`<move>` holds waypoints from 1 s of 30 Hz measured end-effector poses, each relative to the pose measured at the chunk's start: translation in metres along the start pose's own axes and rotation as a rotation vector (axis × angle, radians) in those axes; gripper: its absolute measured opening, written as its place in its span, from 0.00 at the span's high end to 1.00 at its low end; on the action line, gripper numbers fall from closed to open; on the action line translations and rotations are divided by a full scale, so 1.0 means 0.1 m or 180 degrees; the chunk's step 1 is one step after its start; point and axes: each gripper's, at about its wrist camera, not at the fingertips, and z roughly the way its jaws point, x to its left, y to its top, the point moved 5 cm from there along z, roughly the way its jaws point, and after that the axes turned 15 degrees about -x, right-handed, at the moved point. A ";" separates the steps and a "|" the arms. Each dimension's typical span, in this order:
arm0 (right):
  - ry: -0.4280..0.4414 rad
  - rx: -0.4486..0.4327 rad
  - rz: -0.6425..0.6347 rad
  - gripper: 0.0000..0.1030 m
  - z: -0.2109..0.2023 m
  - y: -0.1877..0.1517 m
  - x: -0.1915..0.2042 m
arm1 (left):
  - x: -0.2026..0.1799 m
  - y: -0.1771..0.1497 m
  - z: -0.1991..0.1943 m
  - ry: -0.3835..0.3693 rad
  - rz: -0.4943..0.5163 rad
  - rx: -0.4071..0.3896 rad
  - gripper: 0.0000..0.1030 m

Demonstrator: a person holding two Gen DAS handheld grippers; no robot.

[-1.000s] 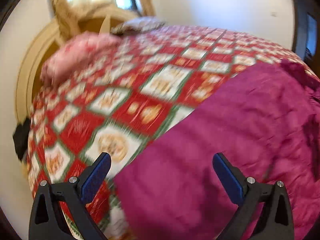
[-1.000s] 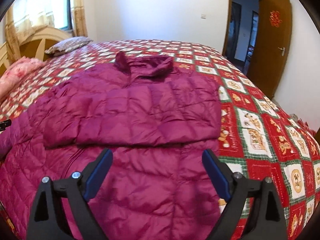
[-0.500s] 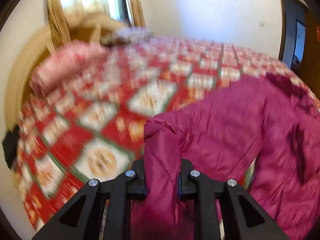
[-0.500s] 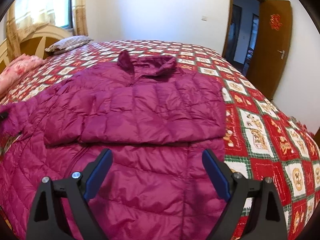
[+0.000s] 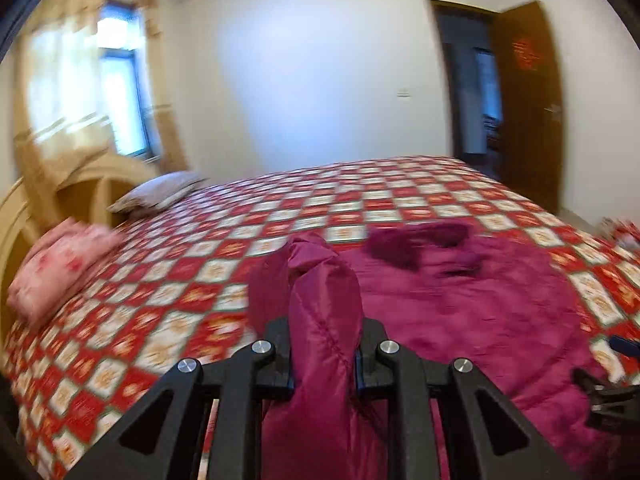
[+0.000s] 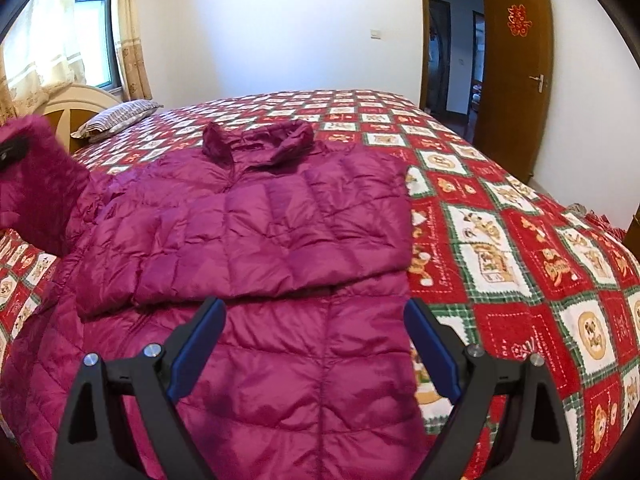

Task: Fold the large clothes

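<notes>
A magenta quilted down jacket lies front up on the bed, collar toward the far side, with its right sleeve folded across the chest. My left gripper is shut on the jacket's left sleeve, which stands up between its pads, lifted off the bed. In the right wrist view that raised sleeve shows at the far left with the left gripper on it. My right gripper hovers open over the jacket's lower front, nothing between its fingers; its tip shows at the right edge of the left wrist view.
A red, white and green patterned quilt covers the bed. A striped pillow and a pink pillow lie by the cream headboard. A brown door stands open at the back right.
The left gripper went from wide open over the sleeve to shut on it, then lifted it up and swung it toward the jacket's body. The right gripper stayed almost still.
</notes>
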 end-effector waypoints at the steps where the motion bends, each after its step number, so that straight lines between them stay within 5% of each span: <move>1: -0.0012 0.0007 0.0018 0.10 0.00 -0.01 -0.03 | -0.17 0.00 0.02 -0.0101 0.0051 0.0007 0.80; 3: -0.0042 0.0025 0.0059 0.10 0.01 -0.02 -0.10 | -0.43 -0.04 0.08 -0.0311 0.0064 0.0066 0.68; 6: -0.0033 0.0073 0.0103 0.10 0.01 -0.04 -0.14 | -0.61 -0.09 0.14 -0.0321 0.0074 0.0046 0.14; 7: -0.0018 0.0089 0.0097 0.10 0.01 -0.04 -0.14 | -0.62 -0.08 0.12 -0.0280 0.0074 -0.0020 0.10; 16: 0.0207 0.0087 0.0120 0.10 0.01 0.16 0.02 | 0.11 -0.24 0.12 0.0107 -0.0262 -0.0052 0.08; 23: 0.0810 0.0457 0.0316 0.05 0.27 0.24 0.53 | 0.69 -0.84 0.36 0.0639 -0.0426 0.0499 0.08; 24: 0.0857 0.0563 0.0282 0.10 0.35 0.20 0.61 | 0.71 -0.91 0.39 0.0676 -0.0428 0.0559 0.08; 26: 0.0969 0.0843 0.0228 0.42 0.49 0.07 0.75 | 0.77 -1.10 0.46 0.0716 -0.0443 0.0713 0.08; 27: 0.1045 0.0918 0.0220 0.68 0.52 0.03 0.80 | 0.78 -1.16 0.48 0.0737 -0.0426 0.0767 0.08; 28: 0.1098 0.0917 0.0223 0.78 0.52 0.03 0.83 | 0.80 -1.24 0.51 0.0750 -0.0402 0.0826 0.08; 30: 0.1056 0.0713 0.0172 0.83 0.41 0.15 0.82 | 0.83 -1.34 0.52 0.0737 -0.0388 0.0892 0.08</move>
